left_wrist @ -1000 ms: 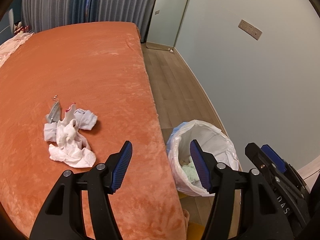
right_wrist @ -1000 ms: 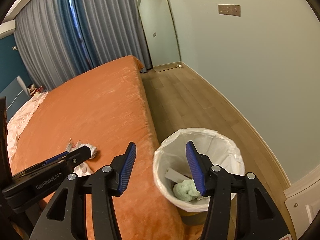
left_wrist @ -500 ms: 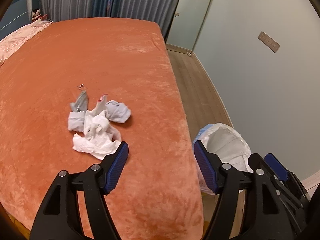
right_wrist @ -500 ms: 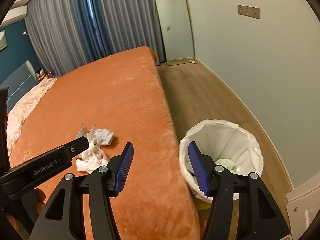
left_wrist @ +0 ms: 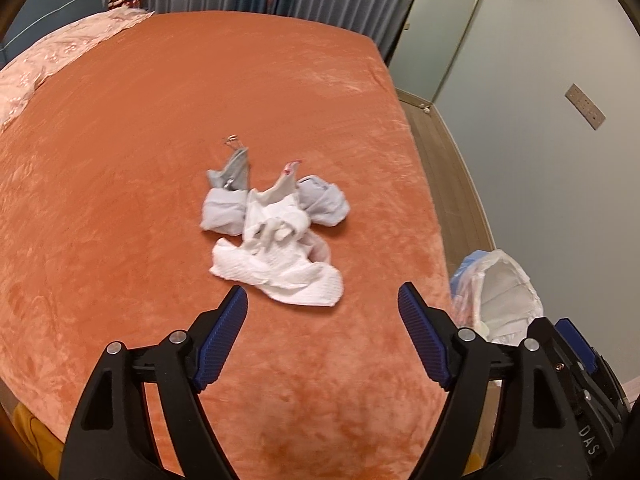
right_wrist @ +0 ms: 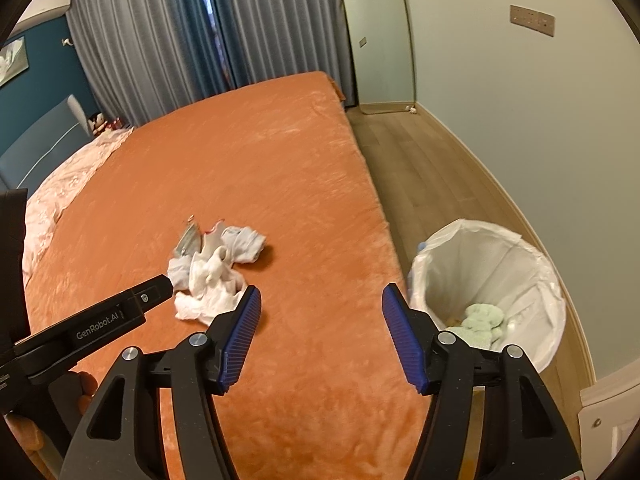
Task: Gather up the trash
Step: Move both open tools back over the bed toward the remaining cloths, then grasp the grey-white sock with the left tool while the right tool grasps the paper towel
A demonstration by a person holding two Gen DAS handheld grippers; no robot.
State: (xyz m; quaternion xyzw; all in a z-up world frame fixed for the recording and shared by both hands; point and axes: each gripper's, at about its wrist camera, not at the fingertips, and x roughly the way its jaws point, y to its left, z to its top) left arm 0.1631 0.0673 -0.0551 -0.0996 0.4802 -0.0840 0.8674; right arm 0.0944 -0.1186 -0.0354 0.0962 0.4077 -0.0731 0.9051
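I am aiming my left gripper (left_wrist: 322, 304) at the tissues (left_wrist: 276, 236) lying mid-bed (left_wrist: 120, 200); its jaws have just been spreading and are standing released, nothing between them, ready to straddle the heap. My right gripper (right_wrist: 321, 306), likewise just widening and empty, is hanging beside it, near the bin (right_wrist: 516, 248) waiting at the bed's edge.

Getting warm, evenly lit indoor light in both views, source not visible. Seeing soft shadow beside the tissue pile (right_wrist: 218, 276) on the orange bedspread (left_wrist: 120, 168). Bending hard w/ fisheye distortion, wall (right_wrist: 520, 120) and floor edges curving, corners going black (vignette). Blurring slightly on the pile; no glare showing.
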